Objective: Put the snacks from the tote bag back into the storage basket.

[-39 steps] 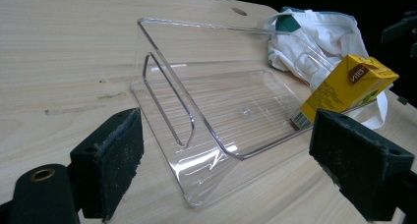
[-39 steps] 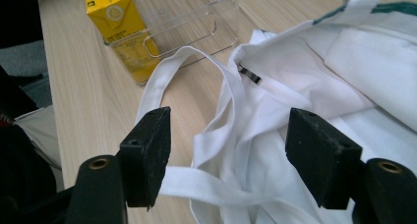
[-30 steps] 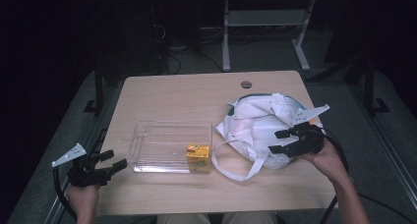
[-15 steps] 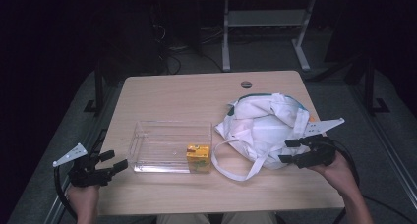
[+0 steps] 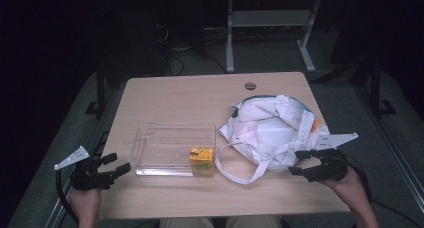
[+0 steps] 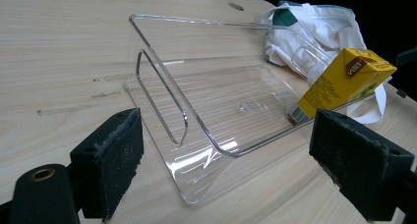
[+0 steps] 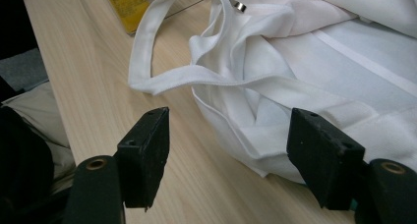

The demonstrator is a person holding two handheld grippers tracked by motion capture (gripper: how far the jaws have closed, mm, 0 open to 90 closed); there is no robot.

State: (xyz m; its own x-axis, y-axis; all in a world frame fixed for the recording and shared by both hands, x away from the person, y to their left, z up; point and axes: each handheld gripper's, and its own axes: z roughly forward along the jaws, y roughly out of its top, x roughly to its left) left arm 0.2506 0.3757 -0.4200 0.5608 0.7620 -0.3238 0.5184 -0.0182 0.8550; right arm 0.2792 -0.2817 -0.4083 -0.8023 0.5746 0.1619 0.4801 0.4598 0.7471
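Note:
A clear plastic bin (image 5: 170,148) lies on the wooden table (image 5: 190,95), and a yellow drink carton (image 5: 201,161) stands in its near right corner. To its right a crumpled white cloth bag (image 5: 272,130) lies with its strap (image 5: 240,173) looped toward the front. My left gripper (image 5: 116,164) hovers open off the table's left front corner, facing the bin (image 6: 221,106) and carton (image 6: 344,81). At the bag's near right side my right gripper (image 5: 299,162) is open and empty, its jaws framing the bag's edge (image 7: 275,130) and strap (image 7: 172,81).
A round cable hole (image 5: 250,86) sits near the table's far edge. Beyond the table stand a white metal frame (image 5: 270,33) and cables on the dark floor. Bare tabletop stretches behind the bin and along the front edge (image 5: 215,198).
My right gripper has drawn back from on top of the bag toward the front right edge of the table. The left gripper has stayed put.

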